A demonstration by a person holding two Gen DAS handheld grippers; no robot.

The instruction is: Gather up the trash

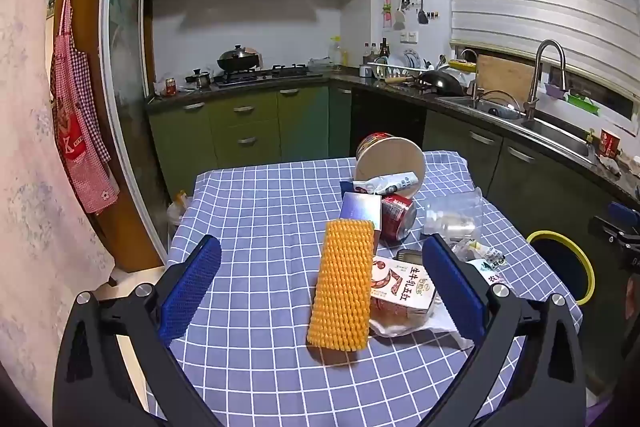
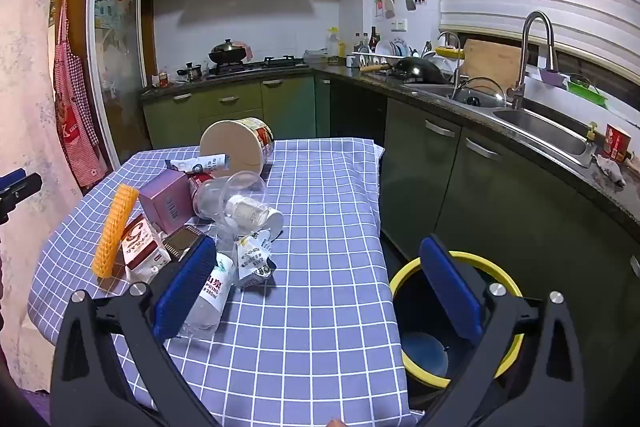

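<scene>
Left gripper (image 1: 320, 283) and right gripper (image 2: 316, 283) hovering wide, empty, over the trash pile (image 2: 224, 211); yellow-rimmed bin (image 2: 404, 279) waiting beside the table (image 2: 320, 327) for drops.

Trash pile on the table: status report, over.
Both tongs, left and right, open, empty. Trash pile untouched on checked cloth. Yellow-rimmed bin beside table, unobstructed.

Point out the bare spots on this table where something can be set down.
Bare tablecloth lies between the trash pile and the table's edge by the yellow-rimmed bin, and left of the orange brush. It is crowded around the noodle cup and plastic bottle.
</scene>
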